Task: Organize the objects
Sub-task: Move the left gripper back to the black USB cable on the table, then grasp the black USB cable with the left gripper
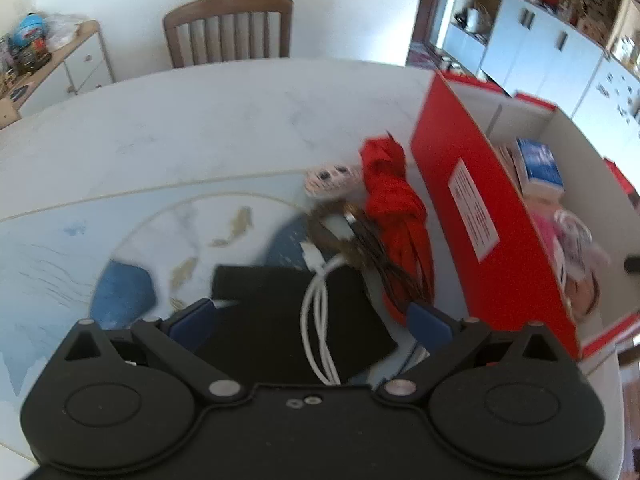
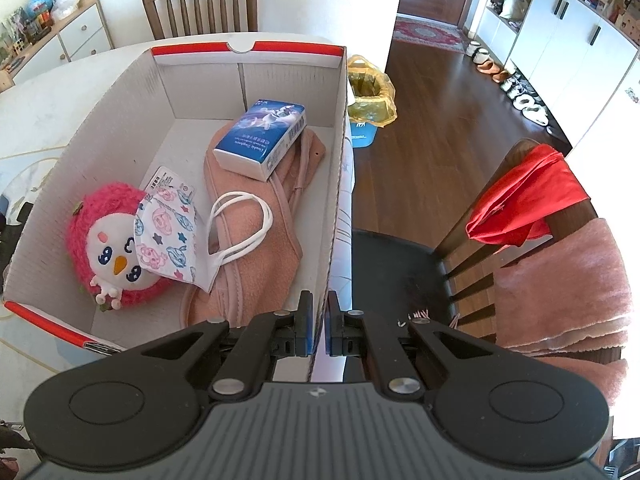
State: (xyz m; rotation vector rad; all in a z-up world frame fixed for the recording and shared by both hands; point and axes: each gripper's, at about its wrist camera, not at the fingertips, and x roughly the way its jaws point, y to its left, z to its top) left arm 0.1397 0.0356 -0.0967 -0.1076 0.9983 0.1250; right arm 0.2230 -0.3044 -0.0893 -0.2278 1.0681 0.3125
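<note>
Red-sided cardboard box (image 2: 120,96): open-topped, standing on the white table (image 1: 160,120); its right wall sits clenched between the pads of the right tongs (image 2: 319,320).

Contents, ahead of the right tongs:
- pink folded cloth (image 2: 256,240), nearest;
- blue tissue pack (image 2: 260,138), lying on the cloth's far end;
- printed face mask (image 2: 168,232) with white ear loops, to the left, overlapping a pink plush bird (image 2: 108,248).

Items outside the box, on the table, by the left tongs (image 1: 312,316), whose jaws are released and spread wide, gripping nothing:
- black flat item (image 1: 272,304), between and under the jaws;
- white cable (image 1: 320,320), lying across it;
- red cloth bundle (image 1: 396,208), ahead and to the right, just beside the box's red wall;
- small white patterned item (image 1: 332,178), blurred, just left of the bundle's far end.
</note>
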